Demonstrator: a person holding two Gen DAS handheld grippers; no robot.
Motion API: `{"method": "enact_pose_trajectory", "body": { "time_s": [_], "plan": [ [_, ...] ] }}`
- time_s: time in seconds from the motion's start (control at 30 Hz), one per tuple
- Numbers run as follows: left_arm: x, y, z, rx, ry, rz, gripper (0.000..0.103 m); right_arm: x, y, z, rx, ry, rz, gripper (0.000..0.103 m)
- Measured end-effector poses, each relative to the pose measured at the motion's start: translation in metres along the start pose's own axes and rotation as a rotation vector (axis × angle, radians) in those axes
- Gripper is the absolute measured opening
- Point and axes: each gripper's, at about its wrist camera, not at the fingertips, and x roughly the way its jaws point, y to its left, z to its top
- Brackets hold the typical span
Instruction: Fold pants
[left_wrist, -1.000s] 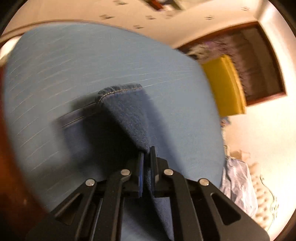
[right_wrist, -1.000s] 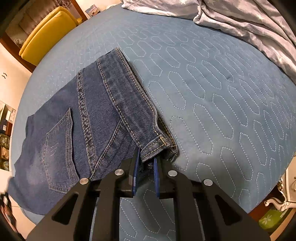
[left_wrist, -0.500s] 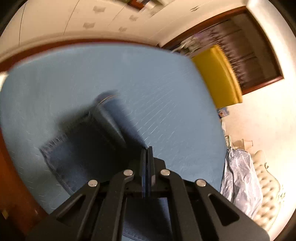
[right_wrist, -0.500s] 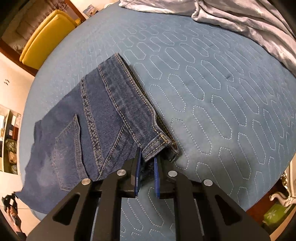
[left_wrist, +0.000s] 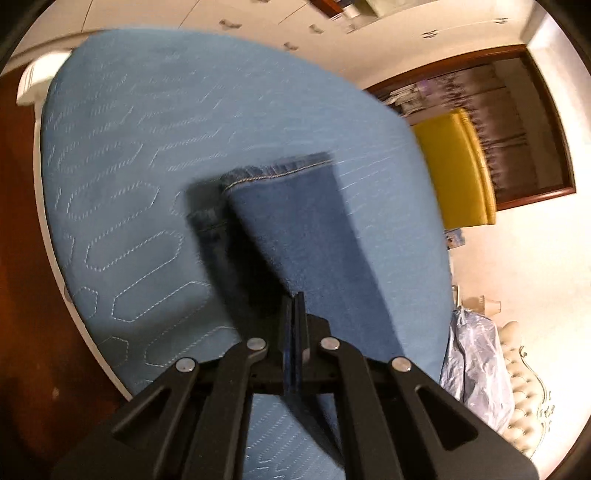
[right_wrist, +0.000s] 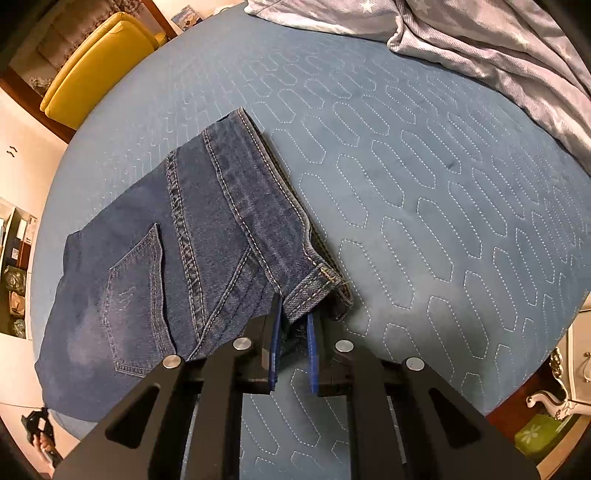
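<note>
Dark blue jeans (right_wrist: 207, 236) lie on the blue quilted bed (right_wrist: 424, 192), seat side up with a back pocket showing. My right gripper (right_wrist: 293, 332) is shut on the near corner of the waistband (right_wrist: 314, 284), with denim bunched between its blue pads. In the left wrist view one jeans leg (left_wrist: 295, 229) stretches away from me, lifted off the bed and casting a dark shadow on the leg below. Its stitched hem (left_wrist: 277, 171) is at the far end. My left gripper (left_wrist: 295, 314) is shut on the near part of this leg, pads pressed together.
A crumpled grey star-print blanket (right_wrist: 480, 40) covers the bed's far right. A yellow chair (right_wrist: 99, 59) stands beyond the bed. The bed edge and a white nightstand (right_wrist: 580, 354) are near right. Dark wooden floor (left_wrist: 22, 258) lies left of the bed in the left wrist view.
The left gripper's small gap has shut on the leg. The leg swung down to the left and then back up, and its hem now lies further right. The right gripper kept still.
</note>
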Motion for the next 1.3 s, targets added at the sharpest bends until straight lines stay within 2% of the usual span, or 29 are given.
{"method": "enact_pose_trajectory", "body": {
  "time_s": [0.1,0.17,0.2,0.23,0.27,0.3,0.4,0.43,0.5,0.57,0.6,0.63,0.8,0.87,0.97,1.03,1.13,1.2,1.23,1.27,1.3],
  "plan": [
    [0.015,0.020,-0.002,-0.027,0.035,0.011,0.001,0.004,0.001,0.000,-0.002,0.006,-0.012,0.009],
    [0.018,0.036,-0.002,-0.074,0.045,-0.046,0.001,0.005,0.001,0.000,0.000,0.011,-0.012,0.009],
    [0.017,0.038,-0.003,-0.064,0.043,-0.068,0.001,0.004,0.002,0.000,-0.003,0.009,-0.013,0.009],
    [0.018,0.038,-0.004,-0.055,0.041,-0.073,0.004,0.002,0.004,0.000,-0.018,0.002,-0.019,0.009],
    [0.016,0.045,-0.005,-0.061,0.042,-0.079,0.014,0.001,0.006,-0.001,-0.027,0.000,-0.025,0.009],
    [0.016,0.049,-0.006,-0.070,0.043,-0.092,0.018,0.002,0.008,-0.001,-0.031,0.002,-0.029,0.009],
    [0.011,0.059,-0.004,-0.065,0.020,-0.122,0.019,0.009,0.009,-0.002,-0.030,0.013,-0.042,0.009],
    [-0.002,0.072,-0.009,-0.065,0.017,-0.134,0.020,0.011,0.010,-0.003,-0.029,0.014,-0.046,0.009],
    [0.001,0.061,-0.002,-0.064,0.013,-0.134,0.021,0.013,0.012,-0.004,-0.030,0.014,-0.055,0.009],
    [0.007,0.060,0.001,-0.071,0.021,-0.132,0.019,0.013,0.014,-0.004,-0.032,0.016,-0.060,0.009],
    [0.011,0.055,0.003,-0.067,0.023,-0.127,0.007,0.013,0.015,-0.004,-0.033,0.017,-0.062,0.009],
    [0.010,0.053,0.003,-0.060,0.013,-0.114,0.001,0.013,0.015,-0.004,-0.034,0.018,-0.062,0.009],
    [-0.012,0.044,-0.001,-0.049,-0.021,-0.124,0.001,0.002,0.015,-0.002,-0.027,0.016,-0.037,0.009],
    [-0.007,0.049,-0.001,-0.051,-0.006,-0.091,0.001,0.001,0.014,-0.001,-0.032,0.014,-0.030,0.009],
    [-0.006,0.057,-0.001,-0.087,0.002,-0.103,0.001,0.003,0.010,-0.002,-0.026,0.024,-0.022,0.009],
    [-0.005,0.050,-0.001,-0.051,-0.007,-0.080,0.001,0.001,0.008,-0.002,-0.024,0.016,-0.012,0.009],
    [0.005,0.055,0.002,-0.054,0.022,-0.045,0.001,0.009,0.007,-0.001,-0.031,0.031,-0.021,0.009],
    [0.007,0.057,0.003,-0.057,0.024,-0.044,0.004,0.013,0.007,-0.001,-0.033,0.028,-0.018,0.009],
    [0.005,0.058,0.002,-0.057,0.025,-0.049,0.011,0.015,0.007,-0.002,-0.044,0.020,-0.018,0.009],
    [0.000,0.059,0.001,-0.050,0.014,-0.046,0.024,0.016,0.006,-0.003,-0.051,0.016,-0.021,0.009],
    [-0.005,0.058,0.001,-0.045,-0.002,-0.039,0.033,0.017,0.004,-0.004,-0.053,0.009,-0.011,0.009]
  ]
}}
